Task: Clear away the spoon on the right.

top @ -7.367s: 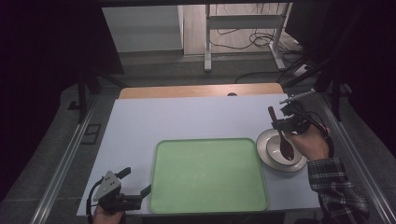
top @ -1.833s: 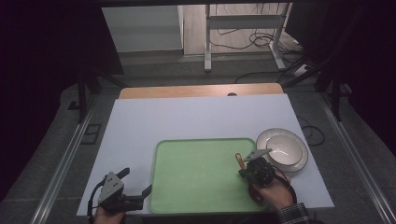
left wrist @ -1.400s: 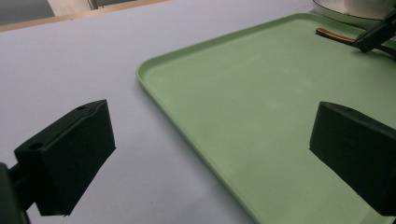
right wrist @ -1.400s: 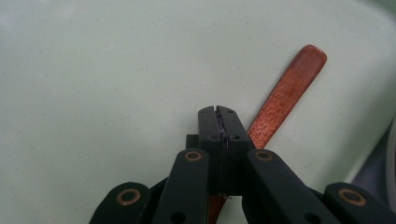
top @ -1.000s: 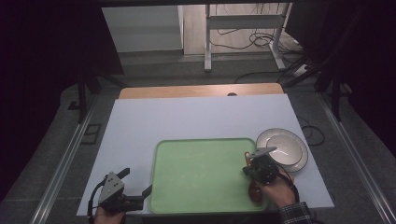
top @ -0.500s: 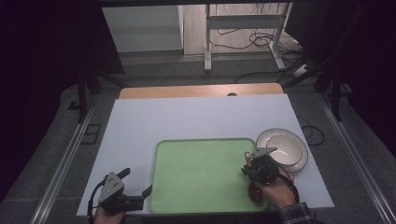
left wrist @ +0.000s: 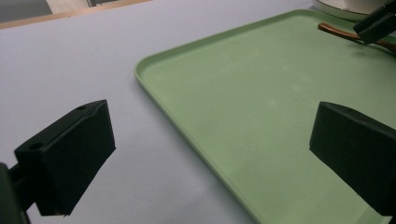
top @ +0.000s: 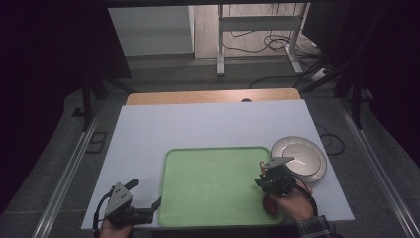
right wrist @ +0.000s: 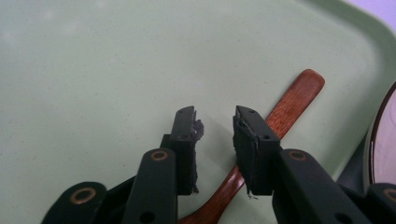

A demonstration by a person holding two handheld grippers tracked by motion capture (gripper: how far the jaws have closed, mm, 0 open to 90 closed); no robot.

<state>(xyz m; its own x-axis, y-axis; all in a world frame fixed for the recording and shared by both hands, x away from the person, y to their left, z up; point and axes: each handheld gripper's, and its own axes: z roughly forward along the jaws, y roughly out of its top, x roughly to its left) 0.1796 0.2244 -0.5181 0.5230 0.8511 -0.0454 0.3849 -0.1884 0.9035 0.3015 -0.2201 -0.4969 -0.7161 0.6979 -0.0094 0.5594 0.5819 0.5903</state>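
Spoon (right wrist: 261, 144): lies on tray (top: 213, 198), lower right. Right gripper (right wrist: 215, 135): jaws just opening (narrow gap), straddling handle, pads clear. Left gripper (left wrist: 210, 154): jaws wide, empty.

My left gripper (left wrist: 210, 158) stands wide open, one jaw over the pale worktop (left wrist: 70, 60), the other over the green tray (left wrist: 261, 88); a wooden spoon (left wrist: 345, 33) lies far ahead.

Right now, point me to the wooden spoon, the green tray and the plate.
wooden spoon (right wrist: 293, 99), right gripper view, on its handle.
green tray (top: 213, 173), high view, on its bare floor.
plate (top: 307, 148), high view, on its far rim.
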